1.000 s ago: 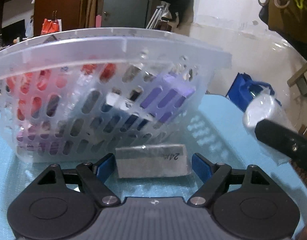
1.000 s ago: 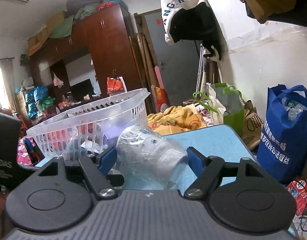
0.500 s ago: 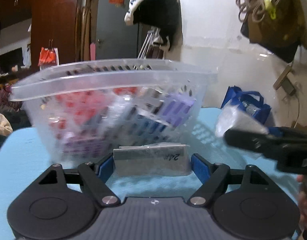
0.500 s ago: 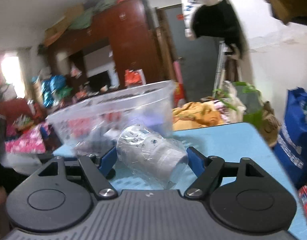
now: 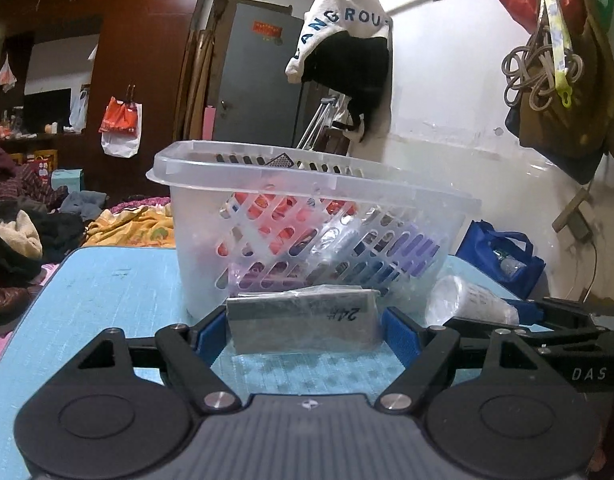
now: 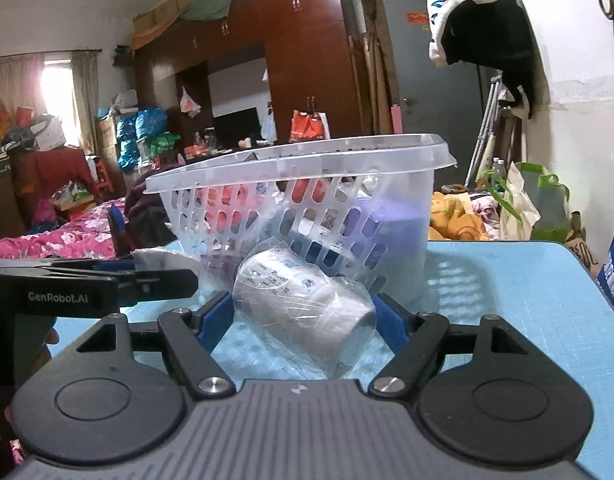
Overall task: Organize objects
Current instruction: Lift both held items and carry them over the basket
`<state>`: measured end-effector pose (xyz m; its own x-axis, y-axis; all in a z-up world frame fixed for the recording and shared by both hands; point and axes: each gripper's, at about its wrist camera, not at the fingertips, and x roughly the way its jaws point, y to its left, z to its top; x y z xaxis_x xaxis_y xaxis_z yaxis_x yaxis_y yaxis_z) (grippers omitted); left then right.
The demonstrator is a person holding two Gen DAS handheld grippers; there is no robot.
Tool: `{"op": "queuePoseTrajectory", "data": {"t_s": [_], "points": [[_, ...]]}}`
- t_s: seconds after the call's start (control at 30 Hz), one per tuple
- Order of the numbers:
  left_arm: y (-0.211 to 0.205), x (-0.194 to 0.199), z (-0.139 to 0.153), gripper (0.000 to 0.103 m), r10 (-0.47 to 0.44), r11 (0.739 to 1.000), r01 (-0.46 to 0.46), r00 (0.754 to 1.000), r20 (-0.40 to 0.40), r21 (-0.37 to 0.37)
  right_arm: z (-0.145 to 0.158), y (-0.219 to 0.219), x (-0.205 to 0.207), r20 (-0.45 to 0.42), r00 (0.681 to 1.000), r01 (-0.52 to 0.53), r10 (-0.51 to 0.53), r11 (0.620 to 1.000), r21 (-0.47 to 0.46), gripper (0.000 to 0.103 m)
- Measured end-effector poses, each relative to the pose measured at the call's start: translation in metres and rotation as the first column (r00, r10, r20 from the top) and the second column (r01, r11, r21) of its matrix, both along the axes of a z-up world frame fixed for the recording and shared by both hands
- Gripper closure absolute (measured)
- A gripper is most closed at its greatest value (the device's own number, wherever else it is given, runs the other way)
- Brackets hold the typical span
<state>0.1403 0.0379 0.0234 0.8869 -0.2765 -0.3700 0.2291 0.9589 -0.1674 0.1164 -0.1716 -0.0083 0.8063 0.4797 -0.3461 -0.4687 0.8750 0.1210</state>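
Observation:
A clear perforated plastic basket (image 5: pixel 307 216) (image 6: pixel 307 200) stands on the blue table mat (image 5: pixel 107 280), holding red, purple and blue items. My left gripper (image 5: pixel 305 328) is shut on a flat grey packet in clear wrap (image 5: pixel 303 320), marked "24#", held just in front of the basket's near wall. My right gripper (image 6: pixel 303 318) is shut on a sleeve of stacked plastic cups (image 6: pixel 299 300), lying on its side before the basket. Each gripper shows in the other's view: the right one with its cups (image 5: pixel 467 300), the left one with its packet (image 6: pixel 159 260).
The mat's edges (image 6: pixel 579 280) drop off to a cluttered room: bedding (image 5: pixel 127 224), a blue bag (image 5: pixel 503 256), a green bag (image 6: pixel 543 204). Clothes hang on the wall (image 5: pixel 347 52) behind the basket. Bare mat lies left of the basket in the left wrist view.
The left gripper has drawn back from the basket with its packet, so the basket looks smaller and further off. The right gripper has swung towards the basket with its cups.

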Motion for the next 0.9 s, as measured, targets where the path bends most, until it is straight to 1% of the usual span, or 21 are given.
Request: {"op": "queuePoseTrajectory", "data": {"t_s": [0.13, 0.3, 0.47, 0.67, 0.8, 0.87, 0.9], "points": [[-0.002, -0.009, -0.001, 0.019, -0.014, 1.0, 0.013, 0.999, 0.047, 0.023, 0.0, 0.006, -0.008, 0.032, 0.999, 0.003, -0.002, 1.0, -0.018, 0.025], [-0.001, -0.018, 0.0, 0.019, -0.022, 1.0, 0.019, 0.996, 0.091, 0.024, 0.002, 0.006, -0.015, 0.082, 0.997, 0.003, -0.002, 1.0, -0.013, 0.025], [0.002, -0.021, 0.0, 0.019, -0.017, 1.0, 0.015, 0.994, 0.108, 0.018, 0.004, 0.005, -0.018, 0.115, 0.993, -0.005, 0.006, 1.0, -0.003, 0.025], [0.006, -0.021, -0.001, 0.019, -0.006, 1.0, 0.005, 0.994, 0.112, 0.003, 0.004, 0.005, -0.017, 0.122, 0.993, -0.003, 0.002, 1.0, 0.006, 0.025], [0.012, -0.026, 0.001, 0.019, 0.002, 1.0, 0.001, 0.99, 0.143, -0.021, 0.004, 0.004, -0.02, 0.139, 0.99, -0.002, 0.001, 1.0, 0.009, 0.025], [0.015, -0.029, 0.004, 0.019, -0.001, 1.0, 0.005, 0.986, 0.167, -0.025, 0.007, 0.003, -0.02, 0.132, 0.991, -0.009, 0.007, 1.0, 0.019, 0.025], [0.016, -0.029, 0.005, 0.019, 0.0, 1.0, 0.004, 0.986, 0.166, -0.026, 0.008, 0.0, -0.02, 0.121, 0.993, -0.024, 0.02, 0.999, 0.033, 0.025]]}}
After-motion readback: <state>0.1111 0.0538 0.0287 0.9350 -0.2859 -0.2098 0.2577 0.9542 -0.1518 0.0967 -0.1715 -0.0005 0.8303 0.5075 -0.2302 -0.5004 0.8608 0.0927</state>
